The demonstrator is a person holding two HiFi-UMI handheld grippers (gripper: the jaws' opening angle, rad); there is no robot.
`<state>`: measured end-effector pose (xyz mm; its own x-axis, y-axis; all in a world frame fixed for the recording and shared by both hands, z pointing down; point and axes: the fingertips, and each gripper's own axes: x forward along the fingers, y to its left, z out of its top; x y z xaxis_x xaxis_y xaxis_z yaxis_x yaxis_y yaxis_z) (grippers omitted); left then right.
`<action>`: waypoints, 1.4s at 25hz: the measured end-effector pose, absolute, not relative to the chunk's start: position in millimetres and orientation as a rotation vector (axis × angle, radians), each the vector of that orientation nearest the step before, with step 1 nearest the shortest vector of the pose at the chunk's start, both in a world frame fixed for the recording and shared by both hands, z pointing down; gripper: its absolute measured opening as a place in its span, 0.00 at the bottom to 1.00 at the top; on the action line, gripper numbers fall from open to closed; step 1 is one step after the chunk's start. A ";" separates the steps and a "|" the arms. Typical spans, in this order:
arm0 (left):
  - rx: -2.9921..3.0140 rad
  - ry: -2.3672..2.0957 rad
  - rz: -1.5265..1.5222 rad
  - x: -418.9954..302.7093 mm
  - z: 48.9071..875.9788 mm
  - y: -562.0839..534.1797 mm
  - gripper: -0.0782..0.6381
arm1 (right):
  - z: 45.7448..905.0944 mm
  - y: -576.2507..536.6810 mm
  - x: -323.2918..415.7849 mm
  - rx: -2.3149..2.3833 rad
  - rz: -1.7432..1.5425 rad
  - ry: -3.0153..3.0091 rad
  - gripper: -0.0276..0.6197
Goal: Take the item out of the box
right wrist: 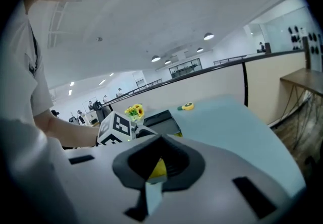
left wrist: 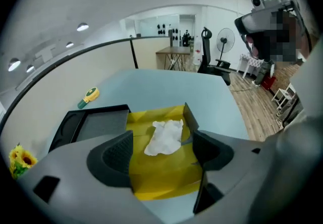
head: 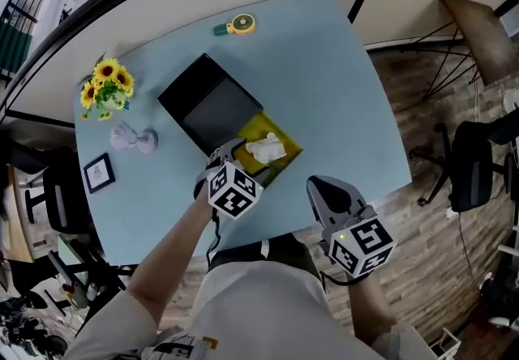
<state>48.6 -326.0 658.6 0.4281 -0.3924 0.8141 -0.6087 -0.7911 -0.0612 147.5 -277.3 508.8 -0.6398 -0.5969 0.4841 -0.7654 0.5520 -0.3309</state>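
An open box with a yellow lining (head: 285, 162) lies on the pale blue table, and a crumpled white item (head: 266, 147) rests inside it. Its black lid (head: 209, 103) lies flat just behind it. My left gripper (head: 229, 154) hovers at the box's near left corner, open. In the left gripper view, the white item (left wrist: 164, 137) lies ahead between the spread jaws of the gripper (left wrist: 161, 156), above the yellow floor (left wrist: 166, 180). My right gripper (head: 328, 190) is shut and holds nothing, at the table's front edge to the right of the box. Its closed jaws (right wrist: 159, 165) point across the table.
A pot of sunflowers (head: 107, 87), a lilac ornament (head: 134, 139) and a small framed picture (head: 99, 173) stand at the table's left. A yellow-green tape measure (head: 235, 25) lies at the far edge. A partition wall runs behind the table; office chairs (head: 474, 160) stand on the right.
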 end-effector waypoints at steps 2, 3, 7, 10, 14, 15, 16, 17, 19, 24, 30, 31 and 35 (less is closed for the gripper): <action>2.435 -0.838 1.324 51.8 674.0 -329.7 0.63 | 521.7 -279.9 147.6 1.123 0.775 -2.454 0.05; 2.430 -0.821 1.337 53.3 682.2 -331.6 0.63 | 527.7 -280.9 147.8 1.125 0.786 -2.443 0.05; 2.360 -0.746 1.432 54.3 719.8 -333.9 0.62 | 545.1 -282.3 148.0 1.131 0.814 -2.405 0.05; 2.312 -0.702 1.488 55.4 740.5 -330.8 0.58 | 551.4 -283.1 150.2 1.141 0.822 -2.386 0.05; 2.300 -0.697 1.492 55.7 748.7 -329.3 0.53 | 555.0 -283.4 156.4 1.165 0.826 -2.366 0.05; 2.302 -0.706 1.490 55.8 748.4 -329.8 0.51 | 555.9 -283.4 158.2 1.168 0.824 -2.362 0.05; 2.306 -0.716 1.495 55.6 747.9 -330.2 0.44 | 556.6 -283.2 159.6 1.171 0.822 -2.359 0.05; 2.314 -0.723 1.506 55.3 746.9 -329.9 0.42 | 556.8 -282.8 160.6 1.174 0.820 -2.357 0.05; 2.334 -0.729 1.508 55.2 741.1 -328.0 0.37 | 554.4 -282.8 160.6 1.179 0.809 -2.359 0.05; 2.396 -0.795 1.389 51.4 700.2 -325.7 0.30 | 530.6 -286.4 156.1 1.193 0.749 -2.390 0.05; 2.505 -0.932 1.273 34.4 622.7 -327.9 0.28 | 480.1 -292.9 158.1 1.244 0.616 -2.450 0.05; 2.522 -0.960 1.260 30.1 609.3 -328.7 0.28 | 471.1 -294.0 158.6 1.258 0.591 -2.460 0.05; 2.594 -1.066 1.227 15.1 557.0 -329.8 0.28 | 434.4 -297.0 157.4 1.290 0.468 -2.501 0.05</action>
<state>15.1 -329.8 557.0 0.4373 -0.5568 0.7063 -0.6214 -0.7548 -0.2103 157.4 -297.0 434.4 -0.5580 -0.7298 0.3949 -0.8233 0.5466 -0.1533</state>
